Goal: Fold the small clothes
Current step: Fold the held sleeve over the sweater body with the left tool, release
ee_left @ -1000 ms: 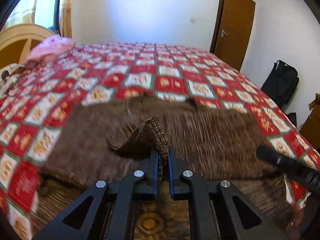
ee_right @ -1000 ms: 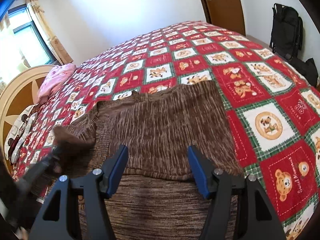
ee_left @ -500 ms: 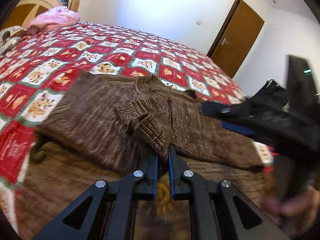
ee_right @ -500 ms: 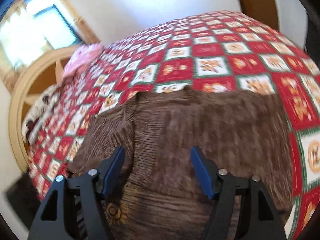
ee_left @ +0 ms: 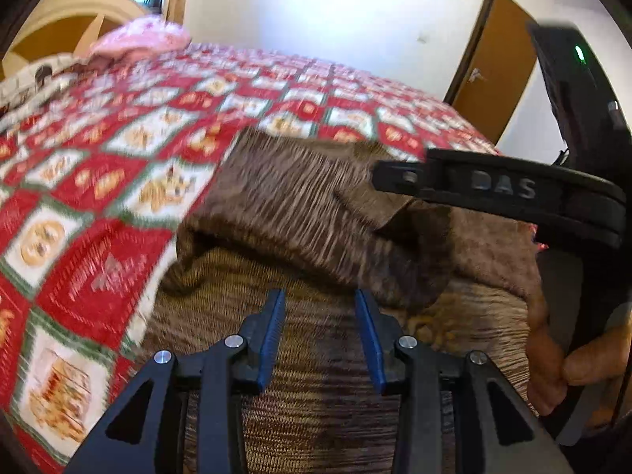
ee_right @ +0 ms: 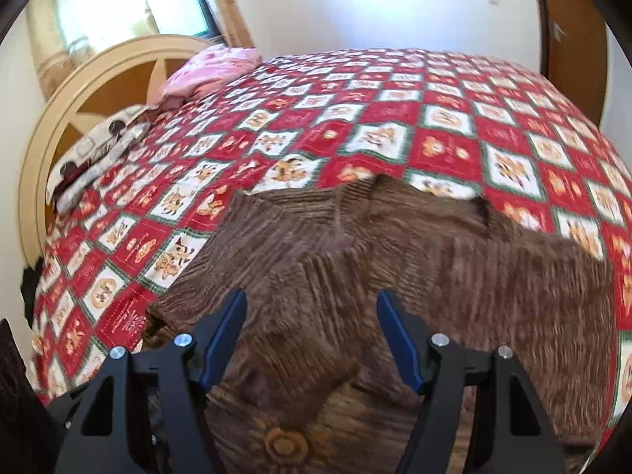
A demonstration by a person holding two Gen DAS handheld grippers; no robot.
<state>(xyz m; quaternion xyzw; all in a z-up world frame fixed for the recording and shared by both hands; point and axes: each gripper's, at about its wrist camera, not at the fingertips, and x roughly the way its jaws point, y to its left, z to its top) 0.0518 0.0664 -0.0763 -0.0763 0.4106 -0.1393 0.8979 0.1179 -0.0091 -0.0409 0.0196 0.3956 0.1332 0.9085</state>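
A brown knitted sweater (ee_left: 284, 205) (ee_right: 454, 268) lies spread on the bed, with one sleeve (ee_right: 320, 276) folded across its body. My left gripper (ee_left: 320, 296) hovers over the sweater's near part; its jaws are opening and nothing is between them. My right gripper (ee_right: 312, 296) stands open just above the folded sleeve, with no cloth pinched. In the left wrist view the right gripper's black body (ee_left: 493, 185) crosses over the sweater's right side, held by a hand (ee_left: 553, 355).
A red, white and green patchwork quilt (ee_left: 98, 181) (ee_right: 395, 118) covers the bed. A pink pillow (ee_right: 213, 67) and folded patterned cloth (ee_right: 98, 146) lie by the round headboard (ee_right: 79, 91). A wooden door (ee_left: 489, 75) stands at the far right.
My left jaws opened and let go of the sleeve, which now lies across the sweater. My right gripper swung left over the sweater and rolled.
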